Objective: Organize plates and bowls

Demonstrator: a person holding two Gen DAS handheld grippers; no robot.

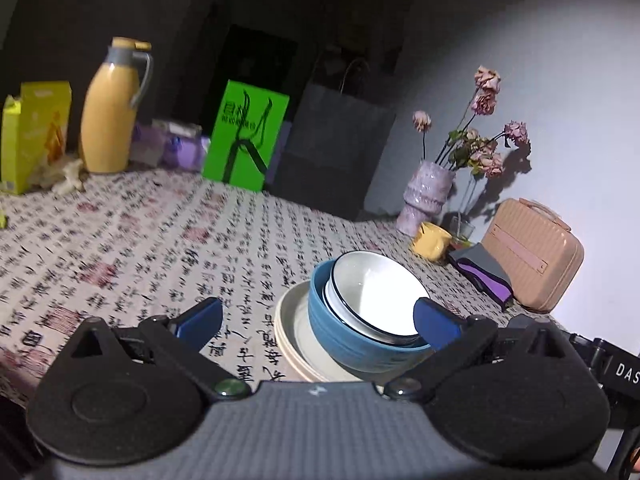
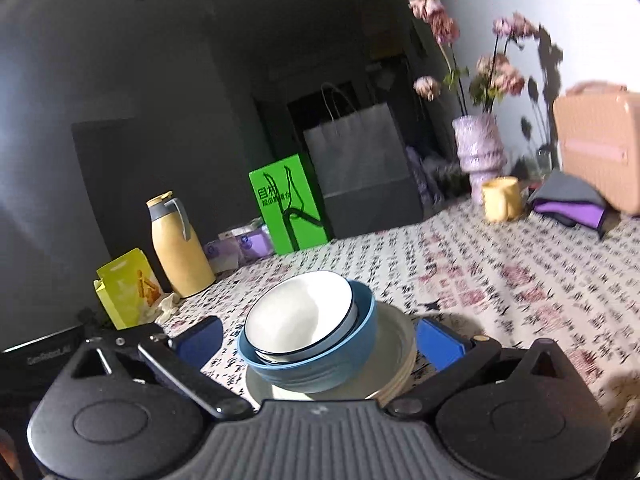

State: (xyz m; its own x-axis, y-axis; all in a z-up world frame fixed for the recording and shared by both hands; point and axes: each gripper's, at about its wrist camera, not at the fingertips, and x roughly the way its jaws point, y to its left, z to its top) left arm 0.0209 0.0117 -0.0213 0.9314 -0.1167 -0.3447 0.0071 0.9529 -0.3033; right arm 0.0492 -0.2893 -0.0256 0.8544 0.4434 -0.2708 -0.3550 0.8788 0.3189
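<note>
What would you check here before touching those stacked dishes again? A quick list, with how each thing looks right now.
1. Left gripper empty, jaws apart: ok.
2. Right gripper empty, jaws wide: ok.
3. White bowl nested in the blue bowl: ok, though it sits tilted.
4. Blue bowl resting on the cream plates: ok, but off-centre.
5. Plates flat on the tablecloth: ok.
6. How many plates are stacked: cannot tell.

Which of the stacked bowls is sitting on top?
The white bowl with a dark rim; it nests tilted inside the larger blue ribbed bowl, which rests on cream plates.
</note>
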